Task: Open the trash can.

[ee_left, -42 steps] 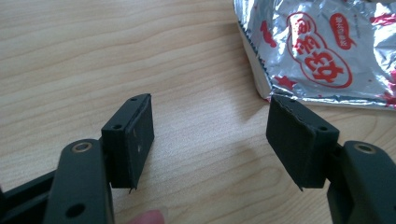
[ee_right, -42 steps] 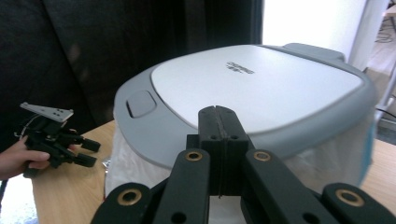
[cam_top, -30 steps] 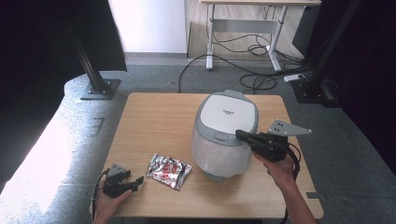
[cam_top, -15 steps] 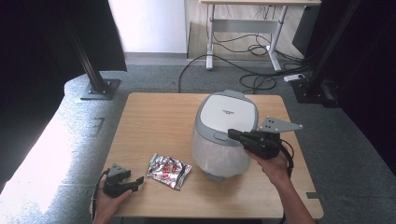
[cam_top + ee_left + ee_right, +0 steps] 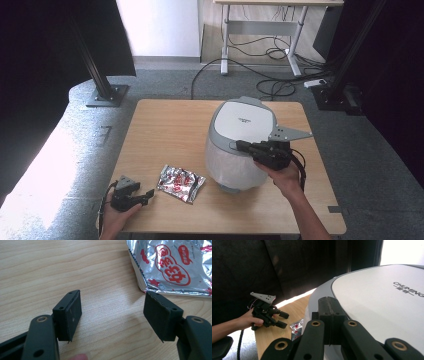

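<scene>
Table (image 5: pixel 165 125): light wood, standing on grey floor, dark curtains left and right.

Cooker (image 5: pixel 245 117): largest thing on the table, right of centre. White body, grey rim, flat white lid with a small dark logo. Lid down. In the right gripper view the lid (image 5: pixel 387 300) spreads wide under the camera, lettering readable at its right edge.

Right gripper (image 5: pixel 241 146): held level at the cooker's front edge, hand coming in from the bottom right, grey three-cornered plate on top, cable looping behind. Jaws pressed flat together, pad to pad, nothing between them. Tips sit at the grey rim near the lid's front; whether they touch it, cannot tell.

Left gripper (image 5: pixel 149 196): near the table's front left corner, resting low on the wood in the person's hand. Jaws stand wide apart, bare wood between them. In the left gripper view one pad (image 5: pixel 72 312) is at left, the other at right, neither touching anything but close over the table. The right gripper view shows it farther off, jaws parted.

Packet (image 5: pixel 181 182): silver foil with red print, crinkled, lying flat between the left gripper and the cooker, apart from both. In the left gripper view its serrated edge and corner lie just beyond the right jaw's tip, outside the gap.
</scene>
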Tool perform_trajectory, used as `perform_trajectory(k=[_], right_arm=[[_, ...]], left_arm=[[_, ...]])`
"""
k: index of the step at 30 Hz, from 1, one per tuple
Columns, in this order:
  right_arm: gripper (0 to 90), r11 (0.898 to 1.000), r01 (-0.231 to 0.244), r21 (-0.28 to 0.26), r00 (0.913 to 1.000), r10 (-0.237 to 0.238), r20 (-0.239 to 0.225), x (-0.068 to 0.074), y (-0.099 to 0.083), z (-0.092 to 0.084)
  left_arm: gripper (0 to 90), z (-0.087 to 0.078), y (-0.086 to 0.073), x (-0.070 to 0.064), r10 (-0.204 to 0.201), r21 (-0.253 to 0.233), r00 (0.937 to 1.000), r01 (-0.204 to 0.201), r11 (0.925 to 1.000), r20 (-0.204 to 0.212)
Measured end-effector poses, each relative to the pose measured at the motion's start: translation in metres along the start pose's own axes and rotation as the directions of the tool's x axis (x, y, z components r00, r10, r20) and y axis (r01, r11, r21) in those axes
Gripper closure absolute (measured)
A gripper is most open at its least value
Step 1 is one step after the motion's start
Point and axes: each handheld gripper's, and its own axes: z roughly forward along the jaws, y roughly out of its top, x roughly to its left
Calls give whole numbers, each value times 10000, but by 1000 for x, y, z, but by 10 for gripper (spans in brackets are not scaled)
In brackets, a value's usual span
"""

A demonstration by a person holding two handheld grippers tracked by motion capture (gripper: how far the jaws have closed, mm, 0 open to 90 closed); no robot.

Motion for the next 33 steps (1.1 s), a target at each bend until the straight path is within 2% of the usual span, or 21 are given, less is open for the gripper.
perform_trajectory(k=[4, 12, 17, 21, 23, 24, 26, 29, 30, 31, 33], right_arm=[[896, 9999, 102, 73, 9999, -102, 13, 1, 0, 0], [896, 9998, -44, 194, 9999, 47, -146, 1, -1, -1], [894, 9999, -115, 12, 9996, 116, -243, 0, -3, -3], [812, 9990, 57, -438, 9996, -44, 292, 0, -7, -14], [808, 9984, 196, -538, 9971, -155, 744, 0, -11, -23], [791, 9970, 262, -735, 9946, -186, 1018, -2, -15, -33], [780, 9965, 240, -797, 9939, -152, 1089, -2, -16, -37], [725, 9959, 397, -817, 9889, -274, 1460, -5, -24, -50], [675, 9945, 454, -947, 9857, -292, 1657, -7, -31, -59], [675, 9945, 454, -947, 9857, -292, 1657, -7, -31, -59], [600, 9934, 543, -1007, 9787, -330, 2025, -9, -40, -69]], left_arm=[[304, 0, 0, -1, 7, -6, 10000, -7, 10000, -23], [303, 1, 0, 0, 23, -12, 10000, -23, 10000, 24], [301, 0, 0, 0, 34, 7, 10000, -34, 10000, 49], [301, 0, 0, 0, 17, 28, 10000, -17, 10000, 83], [301, 0, 0, 0, 4, -14, 10000, -4, 10000, 80], [301, 1, 0, 0, -6, -3, 10000, 6, 10000, 88], [301, 1, 0, 0, 9, -9, 10000, -9, 10000, 65], [300, 1, 1, -1, 45, 12, 10000, -45, 10000, 50], [301, 1, 1, -1, 46, 6, 10000, -46, 10000, 46], [301, 1, 1, -1, 48, 10, 10000, -48, 10000, 47], [299, 1, 1, -1, 46, 2, 10000, -46, 10000, 59]])
